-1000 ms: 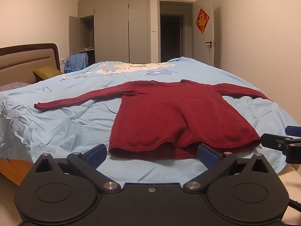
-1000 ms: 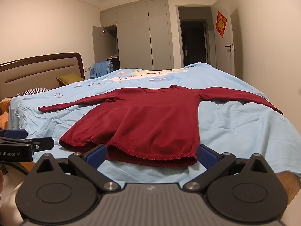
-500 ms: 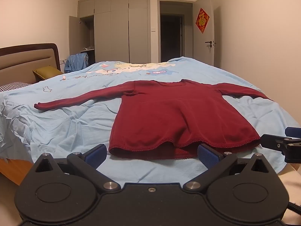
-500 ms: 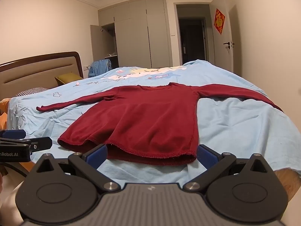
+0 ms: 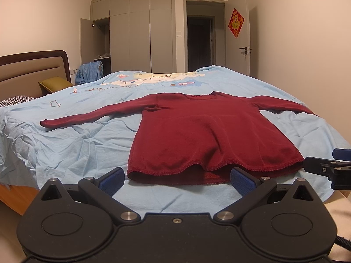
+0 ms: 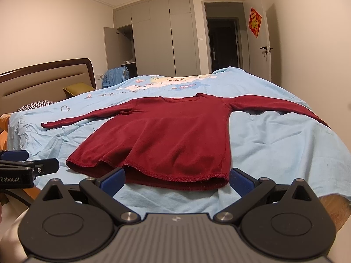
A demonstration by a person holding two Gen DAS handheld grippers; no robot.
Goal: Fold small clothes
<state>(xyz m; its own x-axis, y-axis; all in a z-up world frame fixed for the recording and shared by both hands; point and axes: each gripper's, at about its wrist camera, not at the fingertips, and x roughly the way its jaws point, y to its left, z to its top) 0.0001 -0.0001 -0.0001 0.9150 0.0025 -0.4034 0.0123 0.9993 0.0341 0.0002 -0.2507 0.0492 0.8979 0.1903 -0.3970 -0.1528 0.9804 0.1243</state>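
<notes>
Change, left wrist view: next to none; the red sweater [image 5: 204, 135] and the sheet creases sit as before.
Change, right wrist view: sweater hem lies lower in frame than a second ago; this camera has shifted slightly.
Sweater: flat on the light blue bedsheet [image 5: 76, 149], sleeves spread left and right, hem nearest, collar far.
Left gripper [image 5: 177, 178]: jaws wide, empty, just short of the hem.
Right gripper [image 6: 176, 178]: jaws wide, empty, at the hem's right corner.
Left view only: right gripper's tip at right edge.
Right view only: right sleeve running toward the bed's right edge.
</notes>
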